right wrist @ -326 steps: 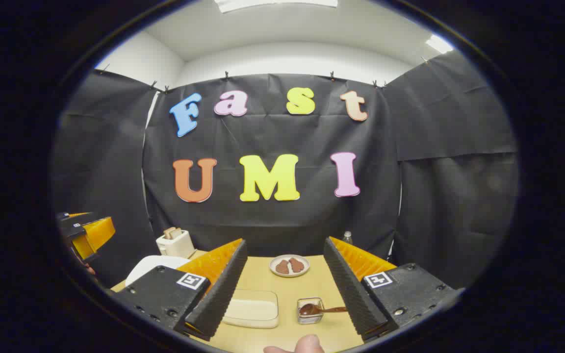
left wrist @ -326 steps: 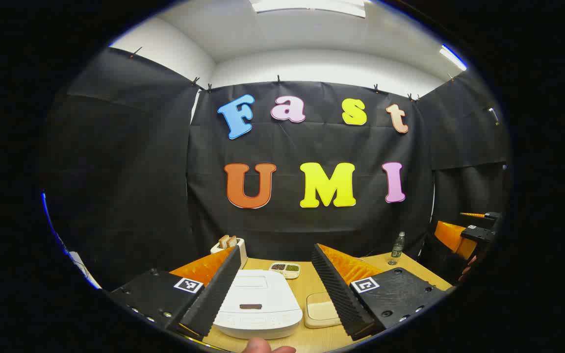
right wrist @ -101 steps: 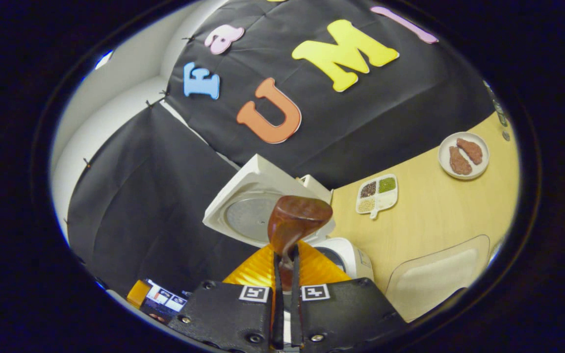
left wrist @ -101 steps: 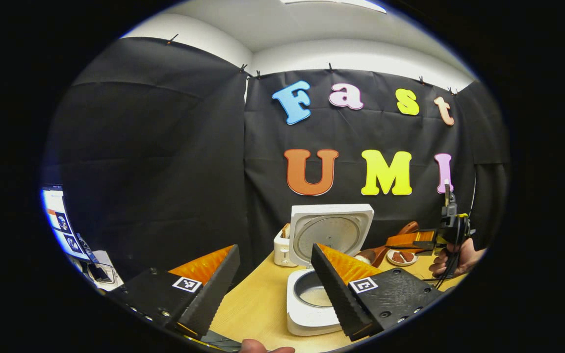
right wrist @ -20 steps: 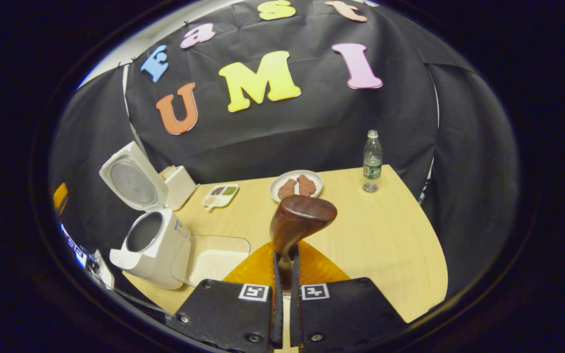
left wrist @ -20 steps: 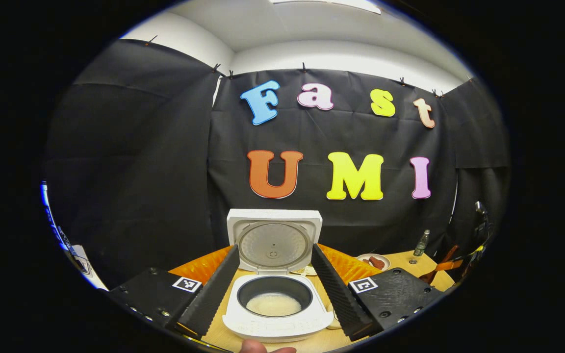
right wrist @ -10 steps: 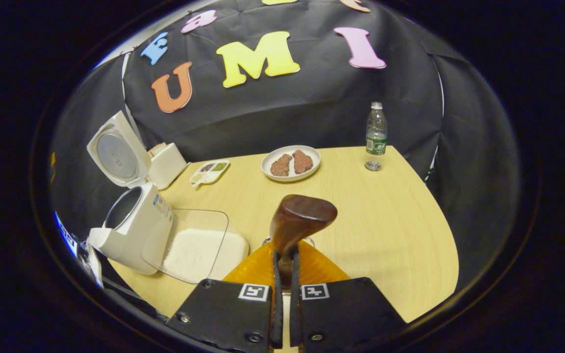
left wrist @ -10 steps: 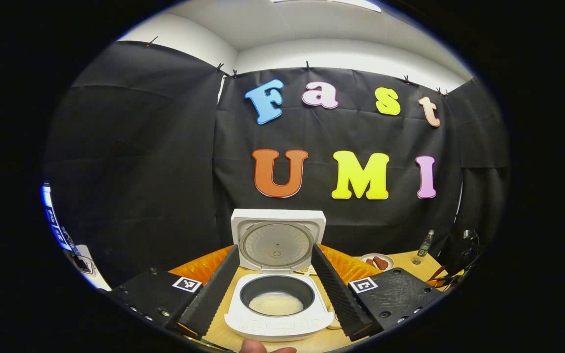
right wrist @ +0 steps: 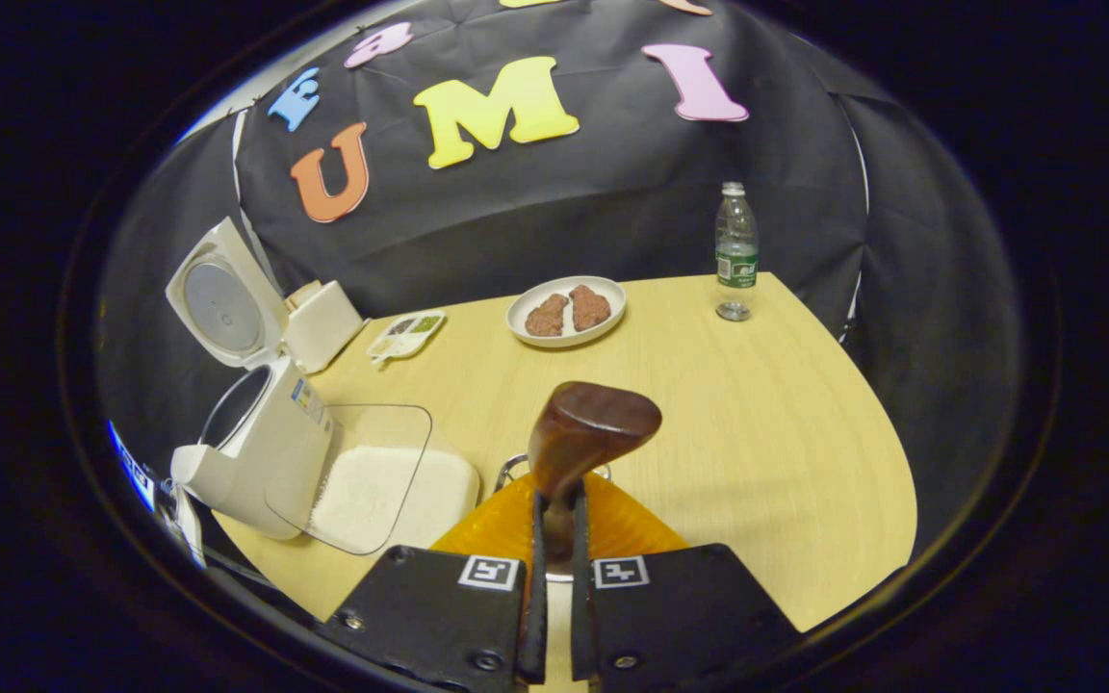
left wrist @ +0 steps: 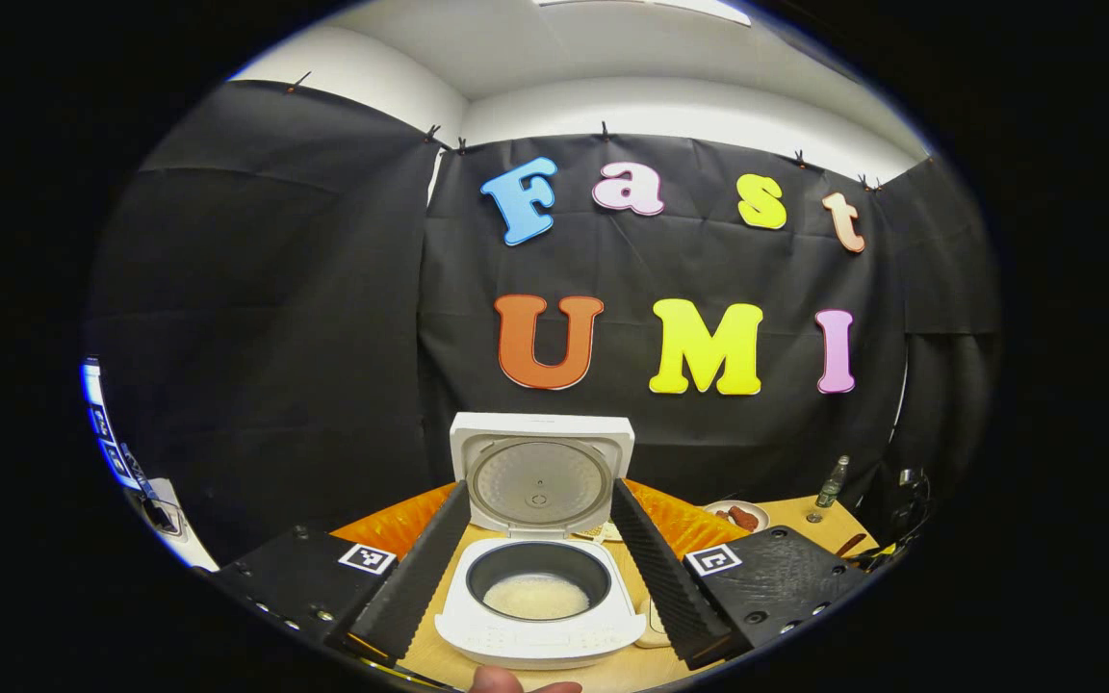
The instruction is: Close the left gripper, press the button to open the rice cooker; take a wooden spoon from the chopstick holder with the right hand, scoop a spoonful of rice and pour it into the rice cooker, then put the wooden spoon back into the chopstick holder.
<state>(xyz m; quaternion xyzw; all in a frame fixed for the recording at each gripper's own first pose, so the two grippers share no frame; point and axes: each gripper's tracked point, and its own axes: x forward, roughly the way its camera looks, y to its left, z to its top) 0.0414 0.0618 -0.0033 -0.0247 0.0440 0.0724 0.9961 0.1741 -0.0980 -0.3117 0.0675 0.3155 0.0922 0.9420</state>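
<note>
now | wooden spoon (right wrist: 593, 423): dark, glossy bowl | right tongs (right wrist: 554, 539) clamped on it | left tongs (left wrist: 540, 568) apart

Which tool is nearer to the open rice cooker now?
Left. The left tool frames the rice cooker between its open fingers; the right tool, gripping the wooden spoon, is off to the cooker's side.

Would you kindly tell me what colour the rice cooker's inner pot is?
The inner pot is dark grey to black inside the white cooker, best seen in the left gripper view.
</note>
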